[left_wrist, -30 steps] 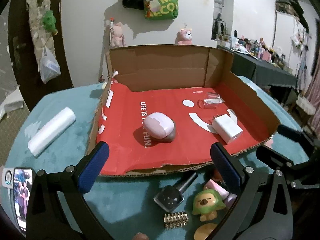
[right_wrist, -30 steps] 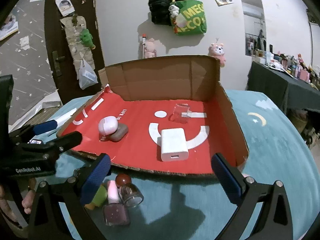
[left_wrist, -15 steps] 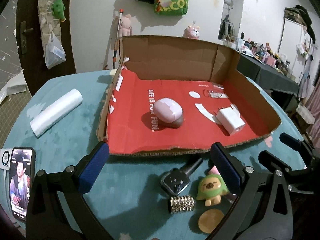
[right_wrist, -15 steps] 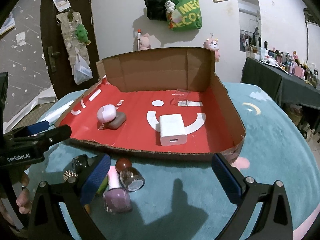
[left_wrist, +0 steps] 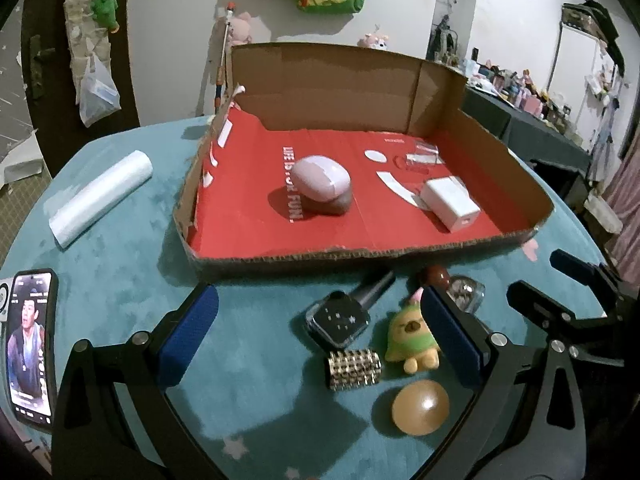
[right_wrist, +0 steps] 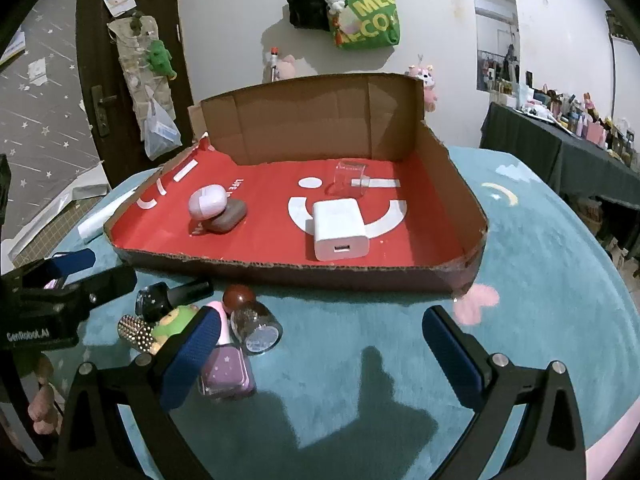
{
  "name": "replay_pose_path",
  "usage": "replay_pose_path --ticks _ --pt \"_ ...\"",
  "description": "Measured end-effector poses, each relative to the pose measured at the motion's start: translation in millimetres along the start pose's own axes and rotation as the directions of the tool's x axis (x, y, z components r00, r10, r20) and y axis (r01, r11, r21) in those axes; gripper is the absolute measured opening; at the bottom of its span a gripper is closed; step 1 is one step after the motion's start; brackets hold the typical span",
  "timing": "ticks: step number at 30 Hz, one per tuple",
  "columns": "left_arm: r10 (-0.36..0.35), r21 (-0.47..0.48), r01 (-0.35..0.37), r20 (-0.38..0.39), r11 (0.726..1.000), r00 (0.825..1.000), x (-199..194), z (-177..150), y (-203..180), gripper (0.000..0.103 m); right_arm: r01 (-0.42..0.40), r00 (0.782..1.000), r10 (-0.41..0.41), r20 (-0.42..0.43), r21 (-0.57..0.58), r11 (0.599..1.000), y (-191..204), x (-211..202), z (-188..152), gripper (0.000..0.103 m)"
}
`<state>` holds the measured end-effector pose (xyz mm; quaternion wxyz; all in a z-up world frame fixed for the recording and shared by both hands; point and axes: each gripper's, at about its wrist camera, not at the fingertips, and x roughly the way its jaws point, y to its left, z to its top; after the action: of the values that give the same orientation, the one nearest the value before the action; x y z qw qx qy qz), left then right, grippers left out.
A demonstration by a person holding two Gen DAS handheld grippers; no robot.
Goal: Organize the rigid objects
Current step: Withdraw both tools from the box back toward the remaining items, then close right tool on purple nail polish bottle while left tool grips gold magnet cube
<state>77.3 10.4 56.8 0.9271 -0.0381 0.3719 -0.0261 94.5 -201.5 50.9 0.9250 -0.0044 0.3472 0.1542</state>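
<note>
On the teal table, both the left gripper (left_wrist: 318, 334) and right gripper (right_wrist: 320, 346) hover wide and empty over trinkets (left_wrist: 354, 368) clustered just outside the cardboard box (left_wrist: 360, 254), presumably awaiting sorting inside.

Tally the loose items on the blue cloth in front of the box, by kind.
Nail polish bottles: 2 (dark, pink)
Glitter jar: 1
Studded metal cylinder: 1
Green and yellow toy figure: 1
Balls: 2 (amber, dark red)
Total: 7
</note>
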Motion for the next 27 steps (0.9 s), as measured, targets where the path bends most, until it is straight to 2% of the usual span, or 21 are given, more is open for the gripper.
replay_pose_path --ticks 15,20,24,27 --pt "-0.043 0.016 0.044 -0.078 0.999 0.996 4 -31 -7 0.103 -0.014 0.998 0.014 -0.056 0.009 1.0 0 7 -18 0.103" --pt "-0.032 0.004 0.033 -0.083 0.999 0.996 4 -34 -4 0.103 -0.03 0.997 0.03 -0.068 -0.001 1.0 3 9 -21 0.103" --pt "0.015 0.001 -0.015 -0.076 1.0 0.997 3 -34 2 0.103 -0.052 0.997 0.05 -0.061 -0.029 0.998 9 8 -25 0.103" --pt "0.017 -0.009 -0.018 -0.086 1.0 0.996 7 -36 5 0.103 -0.073 0.996 0.07 -0.049 -0.066 0.995 17 7 -30 0.103"
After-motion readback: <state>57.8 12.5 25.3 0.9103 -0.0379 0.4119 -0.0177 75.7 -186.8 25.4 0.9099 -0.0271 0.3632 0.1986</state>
